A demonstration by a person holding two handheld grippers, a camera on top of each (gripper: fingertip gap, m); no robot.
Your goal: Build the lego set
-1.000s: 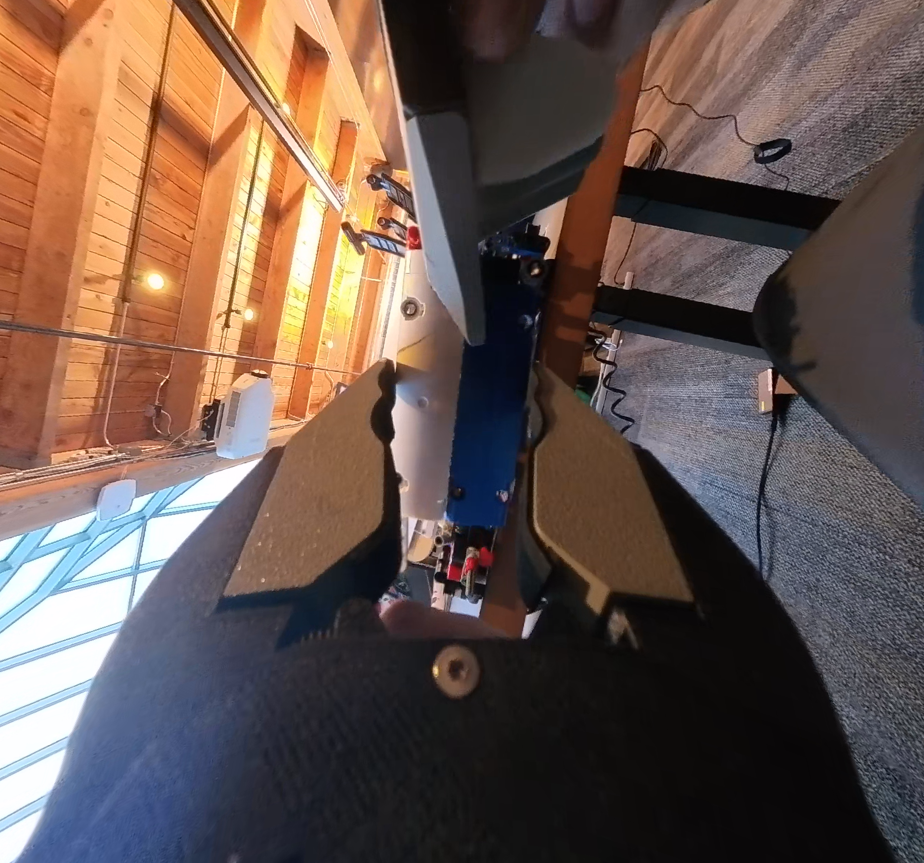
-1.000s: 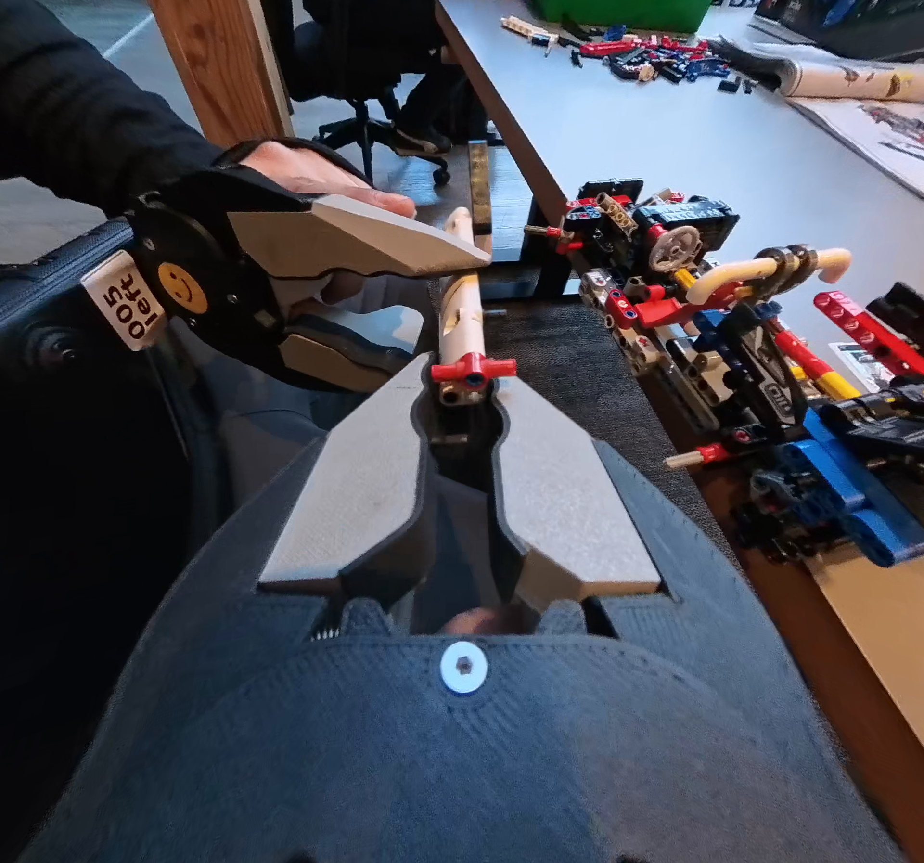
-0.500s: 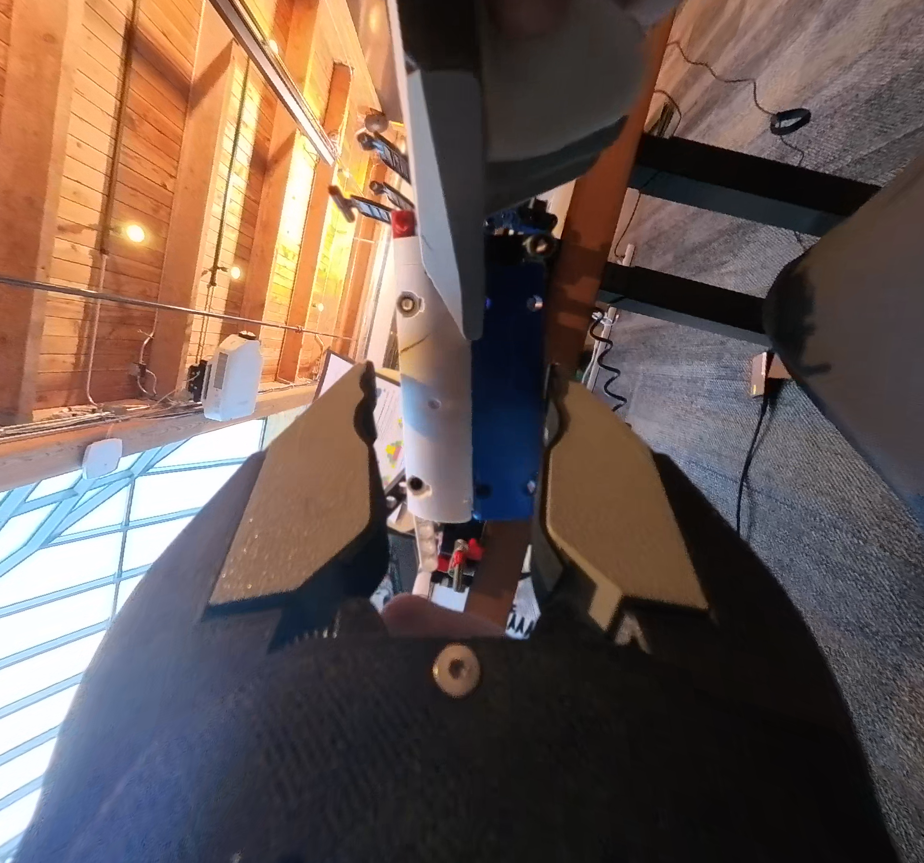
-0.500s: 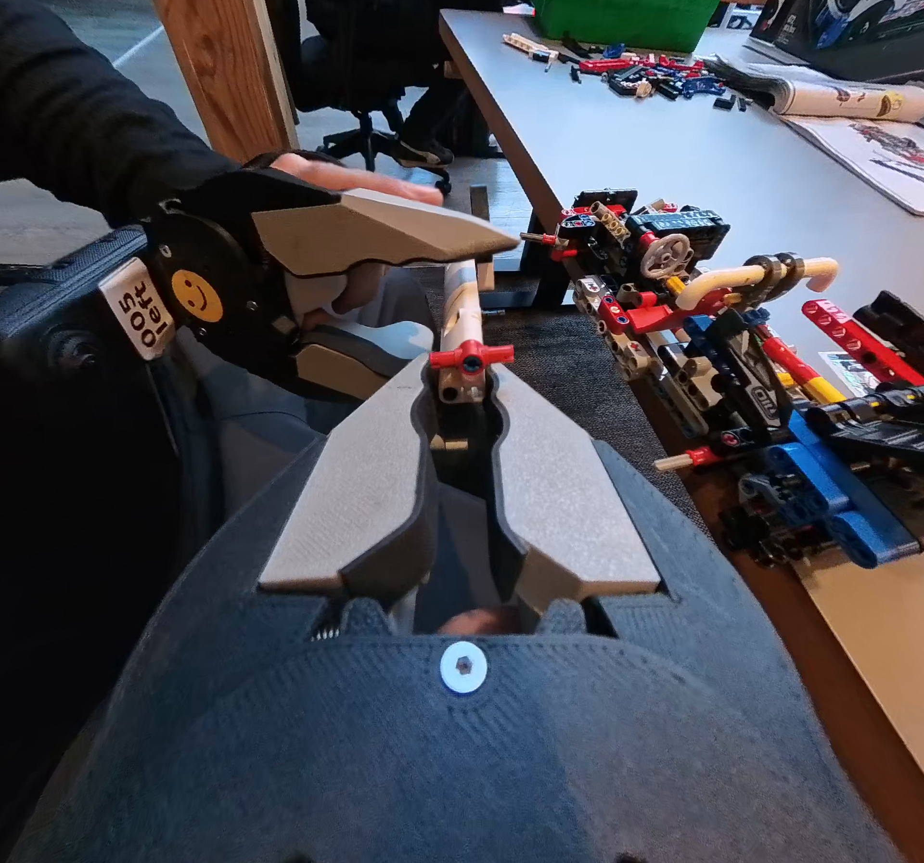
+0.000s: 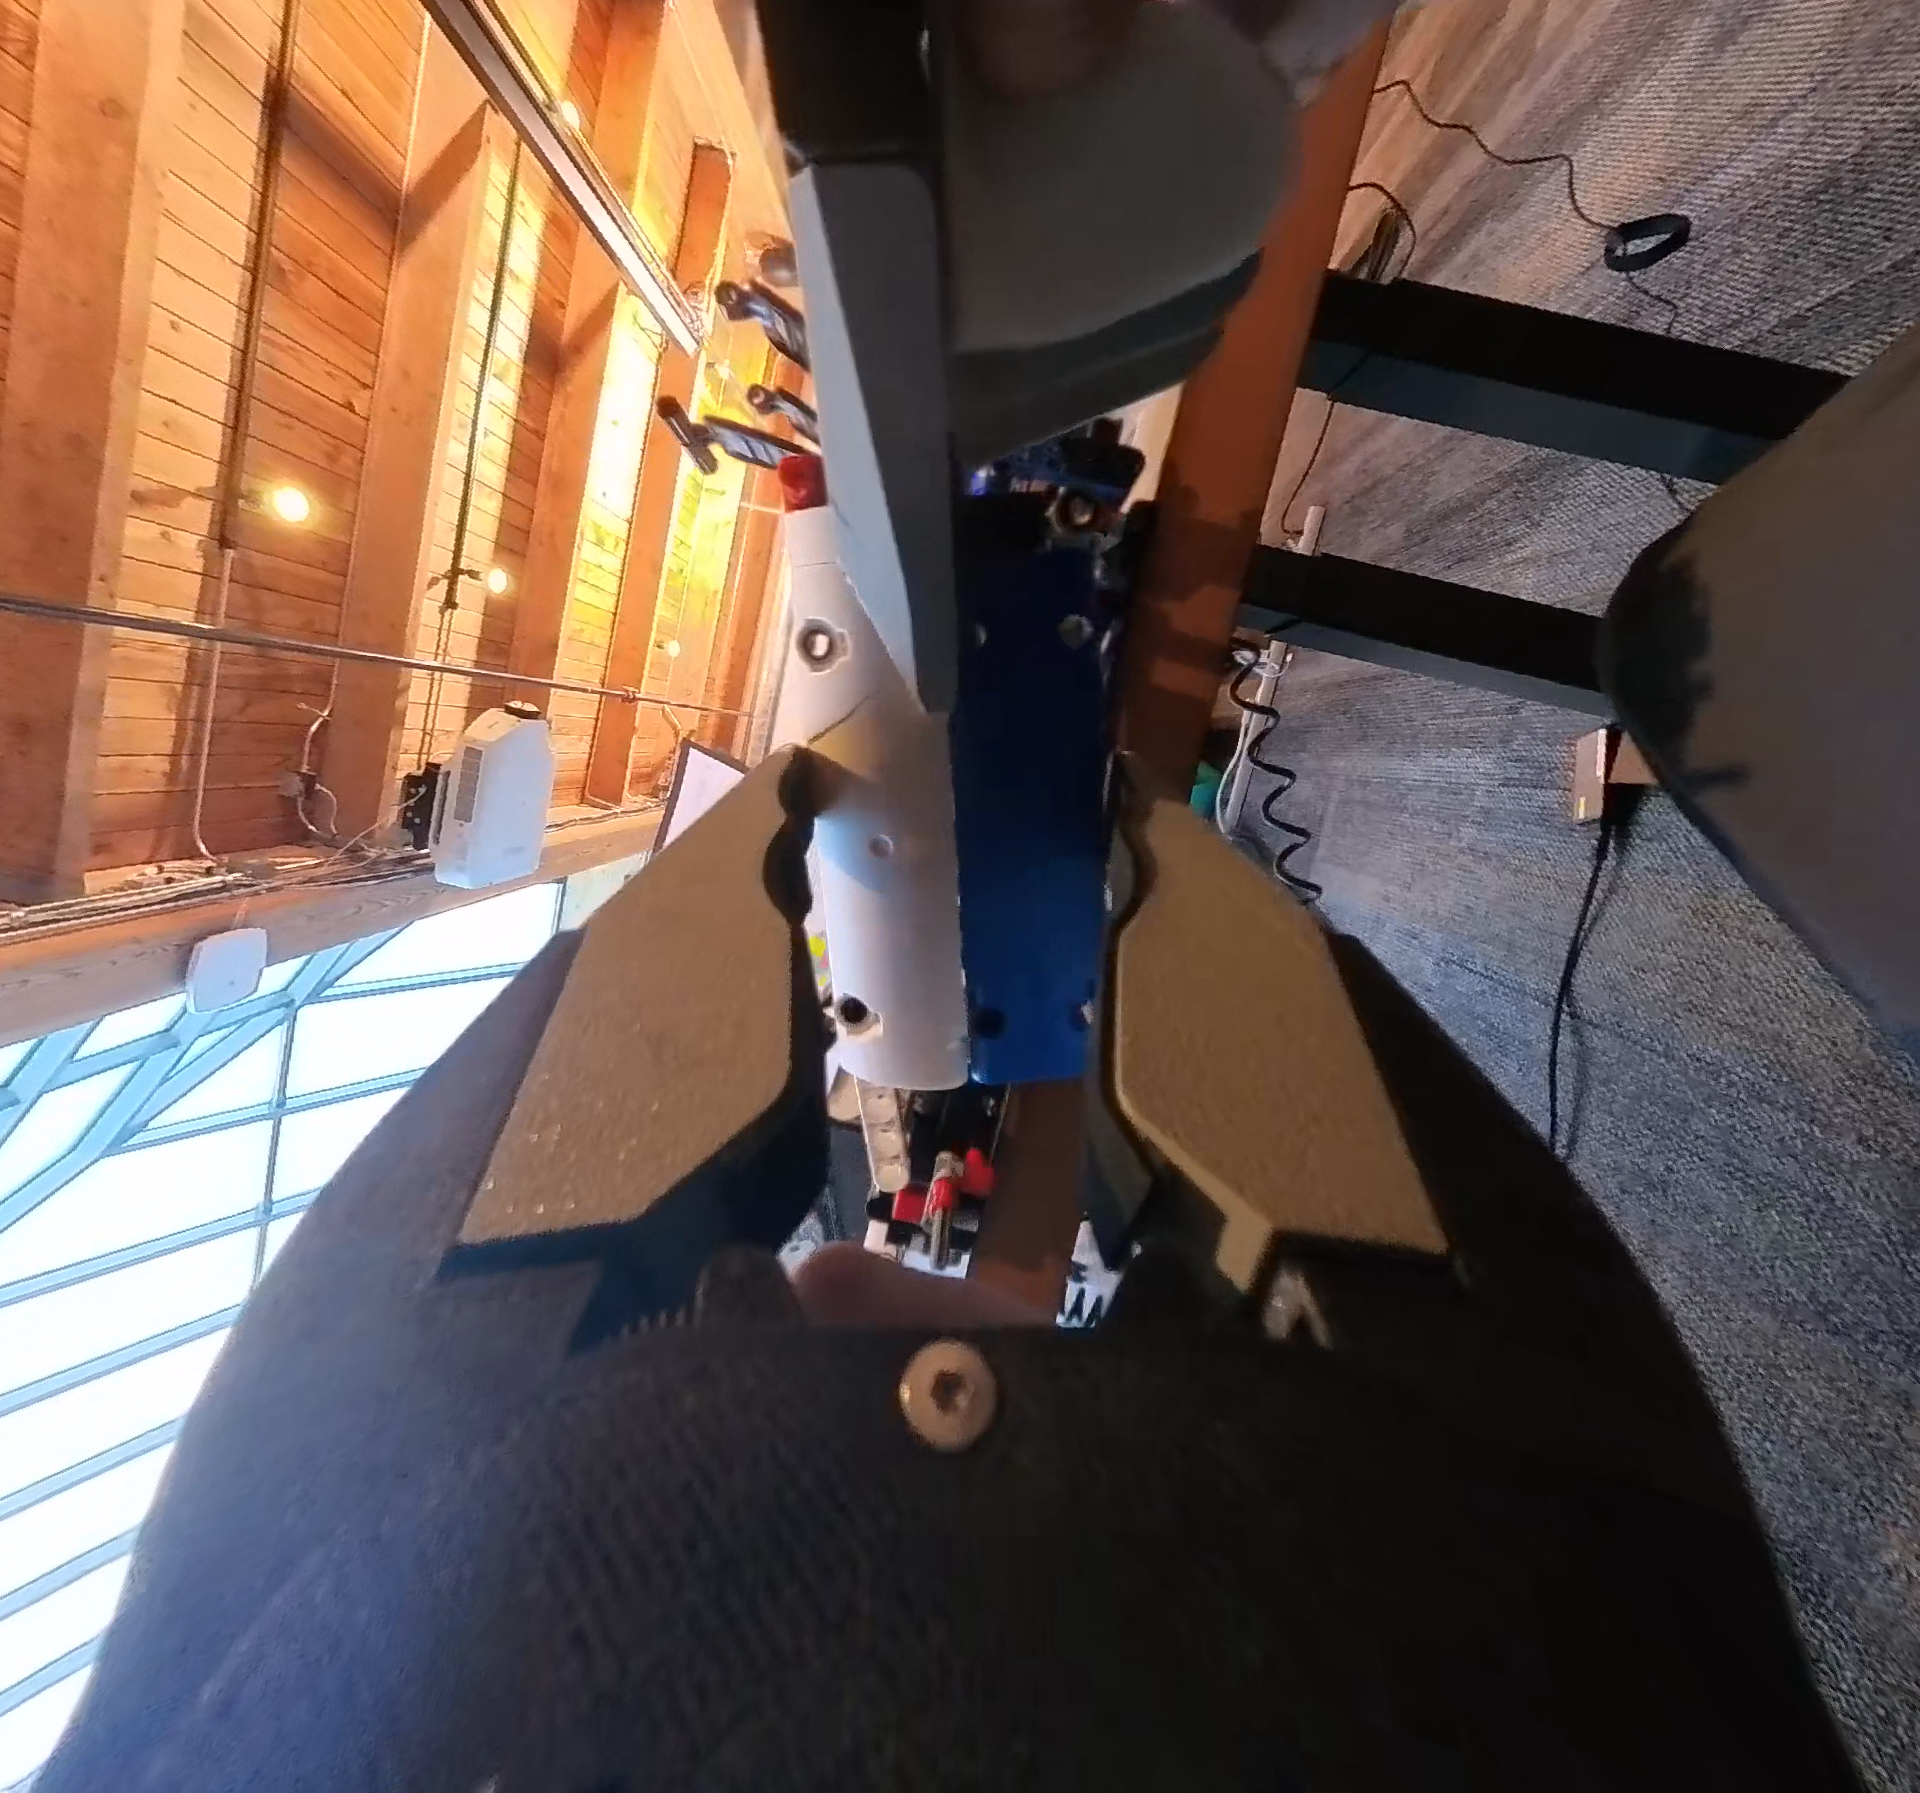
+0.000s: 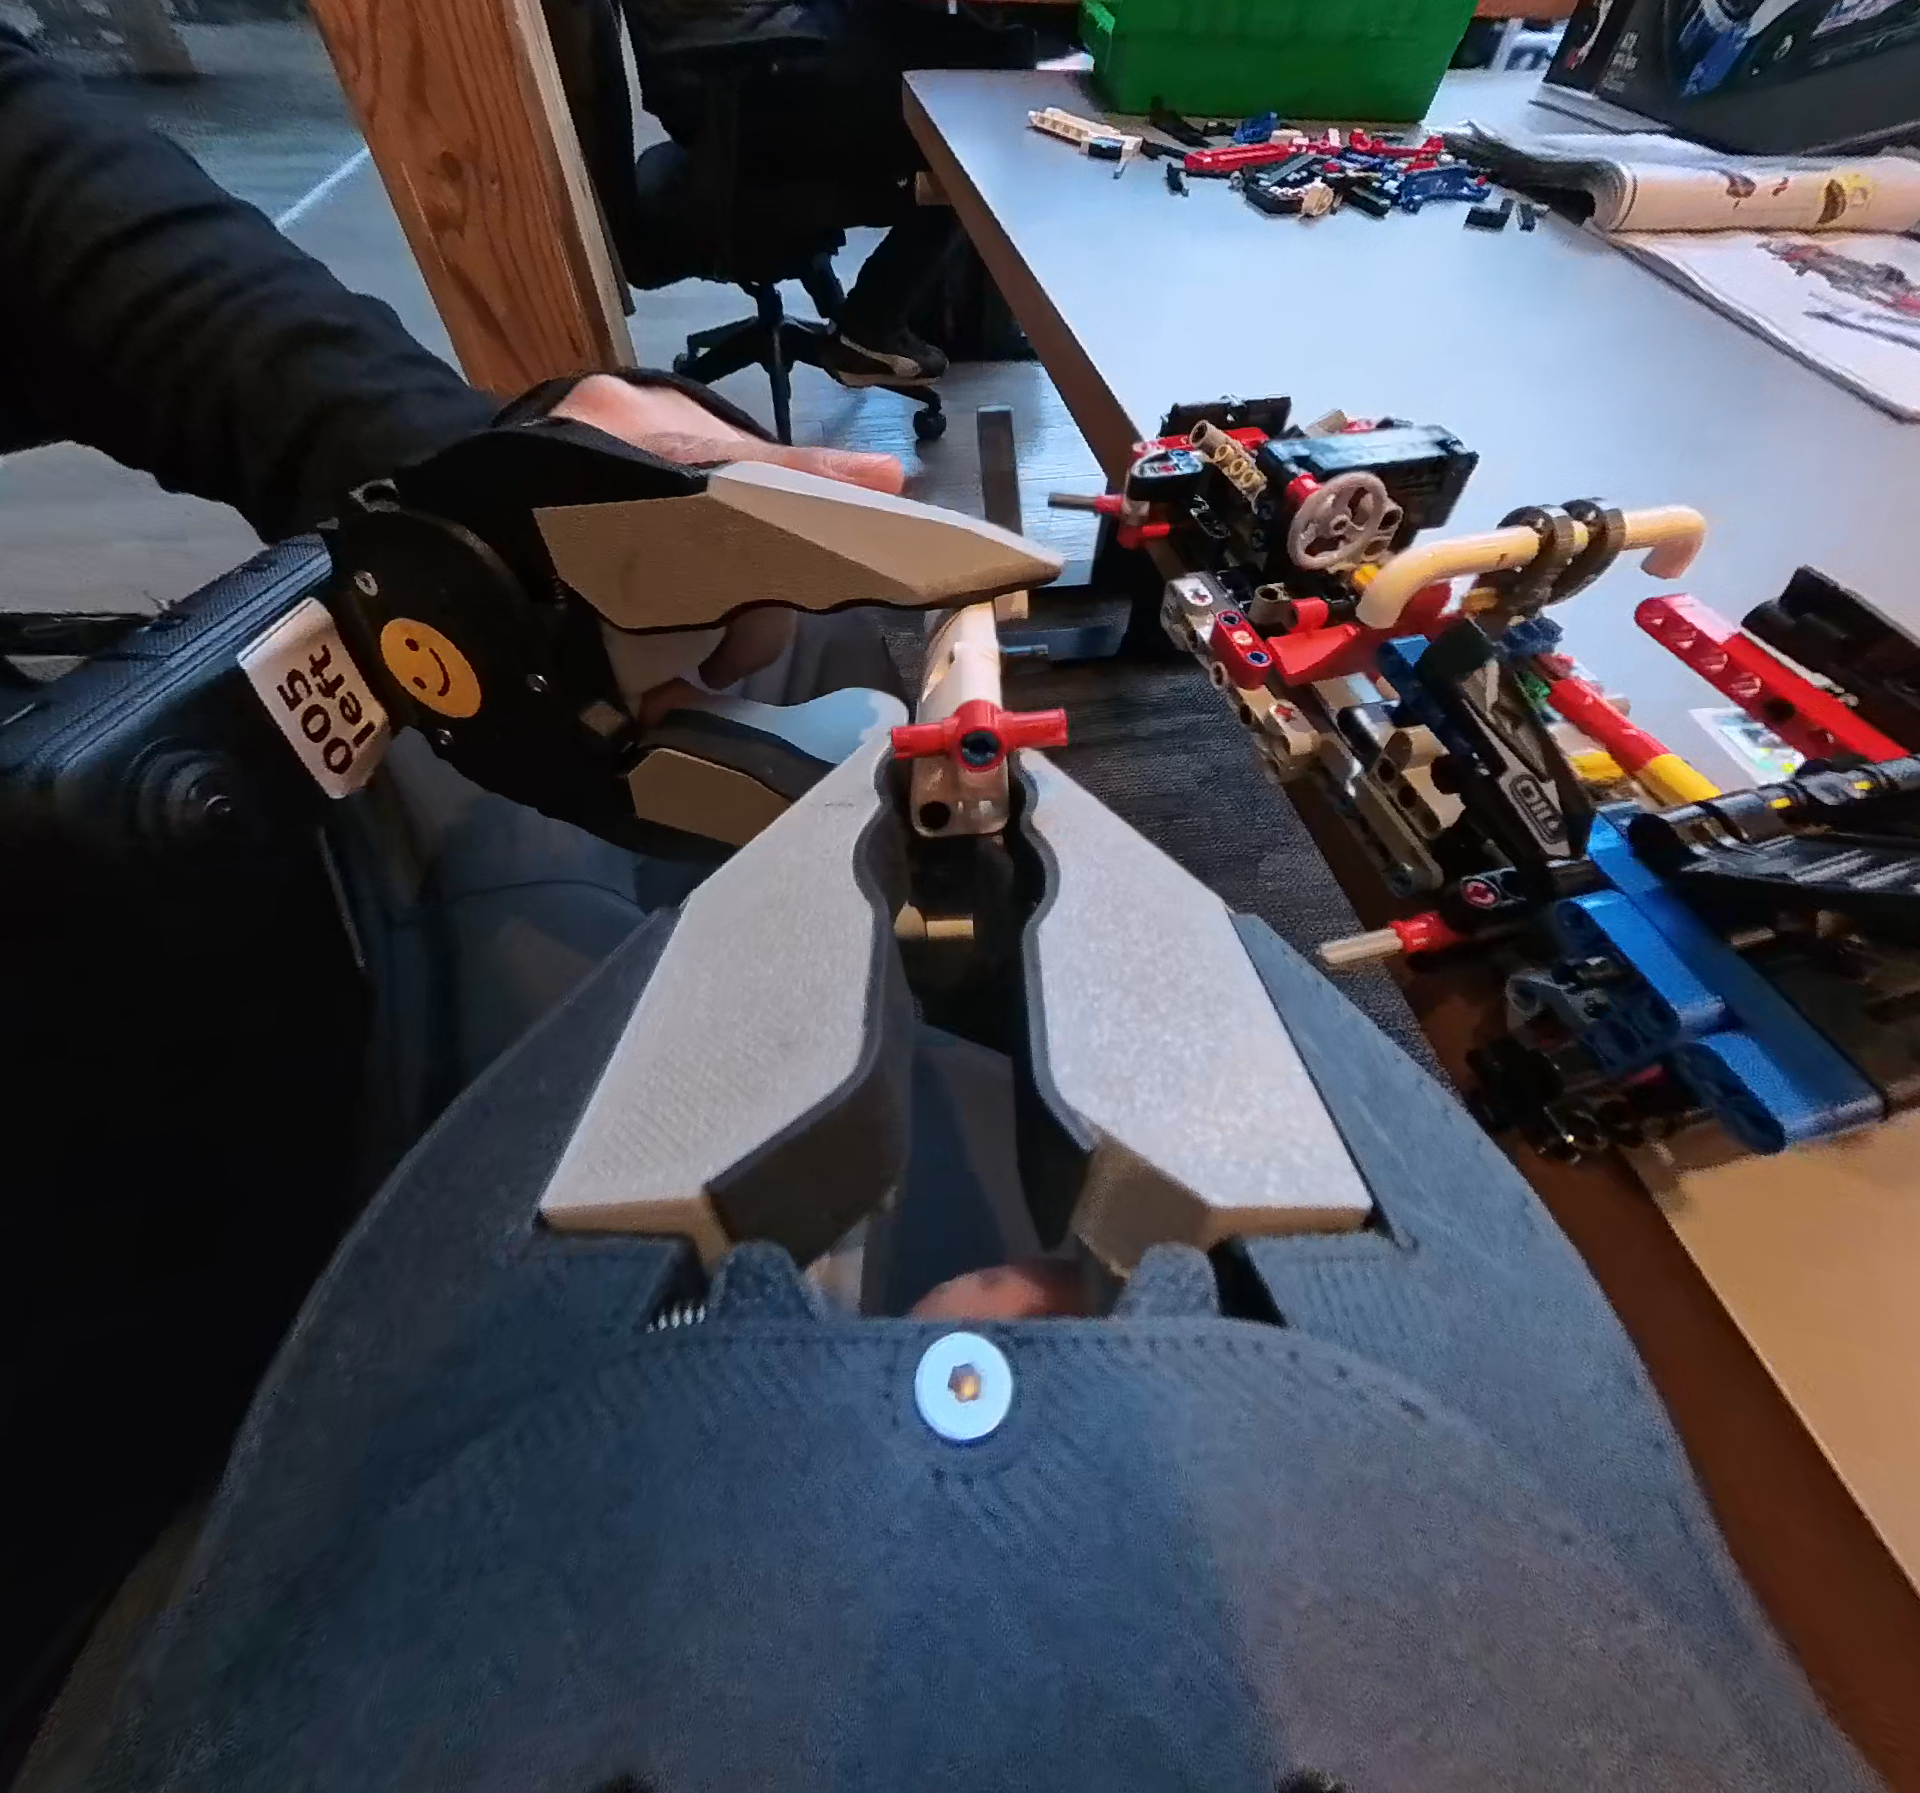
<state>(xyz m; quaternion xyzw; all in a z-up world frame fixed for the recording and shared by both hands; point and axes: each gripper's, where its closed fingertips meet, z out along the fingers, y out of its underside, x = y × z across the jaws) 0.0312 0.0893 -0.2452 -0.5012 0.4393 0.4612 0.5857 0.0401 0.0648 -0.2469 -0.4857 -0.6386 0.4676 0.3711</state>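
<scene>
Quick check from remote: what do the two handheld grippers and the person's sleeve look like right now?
Both grippers have pale grey, wedge-shaped fingers with wavy dark inner edges on dark textured bodies, each with a silver screw. The left gripper carries a round black hub with a yellow smiley sticker and a white tag. The sleeve is black.

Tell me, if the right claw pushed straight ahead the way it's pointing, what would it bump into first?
Probably the left claw. The right claw is shut on a white lego piece whose far end runs under the left claw's upper finger, though depth is hard to judge.
</scene>
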